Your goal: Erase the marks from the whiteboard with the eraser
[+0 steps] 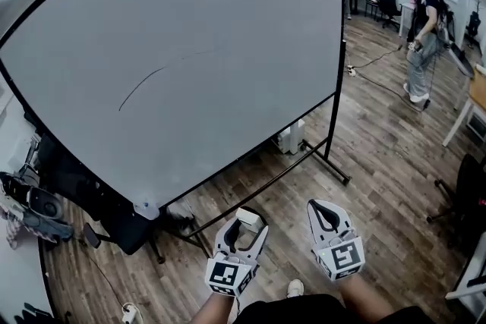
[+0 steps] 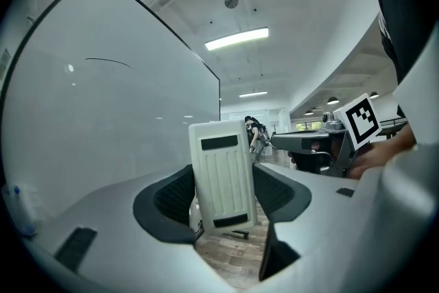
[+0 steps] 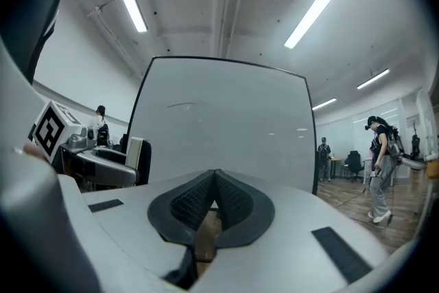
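A large whiteboard (image 1: 190, 49) on a black wheeled stand fills the head view, with one thin dark curved mark (image 1: 144, 83) on it. That mark (image 2: 108, 62) also shows high in the left gripper view, and faintly as a mark (image 3: 182, 105) in the right gripper view. My left gripper (image 1: 244, 228) is shut on a white eraser (image 2: 221, 175), held upright between its pads. The eraser (image 1: 249, 218) sits low, short of the board. My right gripper (image 1: 325, 215) is beside it, shut with nothing in it.
The stand's black base bar (image 1: 266, 186) and foot (image 1: 338, 171) run across the wooden floor in front of me. Dark bags and gear (image 1: 45, 201) lie at the left. A person (image 1: 422, 34) stands at the far right near tables and chairs (image 1: 383, 0).
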{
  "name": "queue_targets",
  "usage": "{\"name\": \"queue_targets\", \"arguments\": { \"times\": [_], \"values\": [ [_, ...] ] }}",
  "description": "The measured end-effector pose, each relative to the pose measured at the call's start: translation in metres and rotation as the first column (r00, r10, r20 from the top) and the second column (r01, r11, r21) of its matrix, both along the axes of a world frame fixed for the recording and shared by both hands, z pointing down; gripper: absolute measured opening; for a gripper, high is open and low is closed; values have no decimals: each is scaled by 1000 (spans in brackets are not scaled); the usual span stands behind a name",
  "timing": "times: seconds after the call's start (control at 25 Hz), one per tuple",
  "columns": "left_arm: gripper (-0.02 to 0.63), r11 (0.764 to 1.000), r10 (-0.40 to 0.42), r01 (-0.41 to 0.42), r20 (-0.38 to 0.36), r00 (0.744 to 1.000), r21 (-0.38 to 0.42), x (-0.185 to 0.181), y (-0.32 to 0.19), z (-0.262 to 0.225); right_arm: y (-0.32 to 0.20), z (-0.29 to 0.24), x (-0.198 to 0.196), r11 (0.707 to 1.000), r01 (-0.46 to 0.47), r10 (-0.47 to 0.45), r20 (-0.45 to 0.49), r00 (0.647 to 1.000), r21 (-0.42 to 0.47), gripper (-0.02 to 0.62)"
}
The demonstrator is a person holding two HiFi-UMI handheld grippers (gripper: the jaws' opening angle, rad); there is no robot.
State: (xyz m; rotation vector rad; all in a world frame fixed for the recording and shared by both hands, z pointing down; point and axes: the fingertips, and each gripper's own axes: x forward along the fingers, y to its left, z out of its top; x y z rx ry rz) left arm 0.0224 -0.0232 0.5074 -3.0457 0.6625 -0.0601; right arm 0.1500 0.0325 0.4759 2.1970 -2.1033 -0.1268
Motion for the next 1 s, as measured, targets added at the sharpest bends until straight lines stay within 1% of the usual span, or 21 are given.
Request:
{"name": "queue_targets", "arguments": {
  "times": [0.08,0.16,0.28,0.4,0.56,0.72,0.84,1.0],
  "values": [
    [279,999,-41,41,-25,999,0,-1,-10,-8,-16,-12,-2,999,44,-44,1,999,24,18],
    [279,997,-79,80,-48,996,16,-4,-25,-21,-39,-24,-8,995,88,-88,-12,996,52,18],
    [279,990,-137,139,-66,988,31,-14,-55,-37,-78,-38,-28,983,169,-167,-36,985,77,18],
    [279,974,-221,223,-58,973,34,-28,-90,-43,-112,-44,-44,968,240,-234,-73,969,80,18],
    [278,949,-305,309,-72,950,56,-52,-133,-55,-156,-51,-59,954,288,-282,-87,956,78,18],
    [276,916,-385,394,-106,917,75,-80,-178,-70,-203,-61,-73,935,346,-335,-134,933,75,18],
    [275,889,-443,451,-107,890,81,-97,-209,-78,-232,-65,-81,922,380,-365,-160,917,72,18],
    [273,839,-520,529,-94,849,129,-124,-245,-98,-265,-73,-93,910,408,-389,-188,902,73,18]
  ]
}}
